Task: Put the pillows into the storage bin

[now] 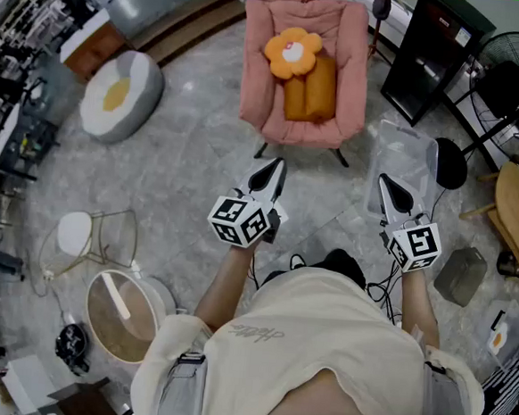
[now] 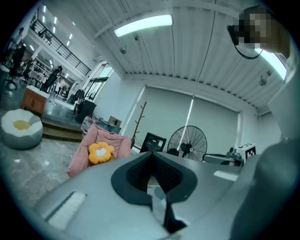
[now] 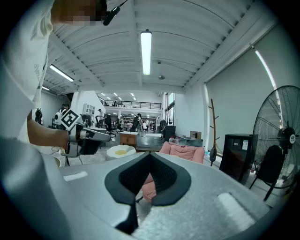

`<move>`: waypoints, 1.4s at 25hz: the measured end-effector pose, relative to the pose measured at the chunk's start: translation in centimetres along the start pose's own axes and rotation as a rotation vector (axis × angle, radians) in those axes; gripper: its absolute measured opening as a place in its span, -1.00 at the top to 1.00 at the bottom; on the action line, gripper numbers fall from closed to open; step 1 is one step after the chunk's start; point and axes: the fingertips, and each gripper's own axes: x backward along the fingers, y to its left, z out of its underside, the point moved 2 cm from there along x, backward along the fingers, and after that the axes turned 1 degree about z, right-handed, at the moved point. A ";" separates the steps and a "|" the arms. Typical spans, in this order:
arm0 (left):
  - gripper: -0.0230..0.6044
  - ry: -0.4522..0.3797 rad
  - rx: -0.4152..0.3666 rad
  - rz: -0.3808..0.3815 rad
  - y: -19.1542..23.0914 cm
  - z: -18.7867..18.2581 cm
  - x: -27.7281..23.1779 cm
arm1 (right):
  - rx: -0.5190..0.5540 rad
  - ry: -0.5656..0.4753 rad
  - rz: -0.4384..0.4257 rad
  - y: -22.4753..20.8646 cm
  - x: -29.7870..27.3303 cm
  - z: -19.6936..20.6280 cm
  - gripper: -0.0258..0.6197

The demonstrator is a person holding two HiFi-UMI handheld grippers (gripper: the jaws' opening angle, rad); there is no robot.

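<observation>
Ahead on the pink chair (image 1: 342, 65), the pillows (image 1: 306, 88) lie nearer your left tool (image 1: 274, 166); it and your right tool (image 1: 387, 181) are closed and empty.

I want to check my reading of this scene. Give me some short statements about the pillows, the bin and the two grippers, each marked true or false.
1. The flower pillow lies on the pink chair. True.
2. The storage bin already holds a pillow. False: no pillow is in it.
3. The left gripper holds the orange pillow. False: its jaws are shut on nothing.
4. The right gripper is shut and empty. True.
</observation>
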 end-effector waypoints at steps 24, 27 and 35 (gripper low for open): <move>0.33 0.078 -0.135 -0.020 -0.7 3.0 0.8 | -0.145 -0.081 -0.047 1.7 0.9 1.2 0.22; 0.30 0.076 -0.133 -0.014 -1.0 3.3 0.7 | -0.128 -0.052 -0.036 1.8 0.9 1.8 0.16; 0.18 0.099 -0.146 -0.053 0.7 3.7 1.0 | -0.128 -0.044 -0.013 1.8 -0.5 1.8 0.12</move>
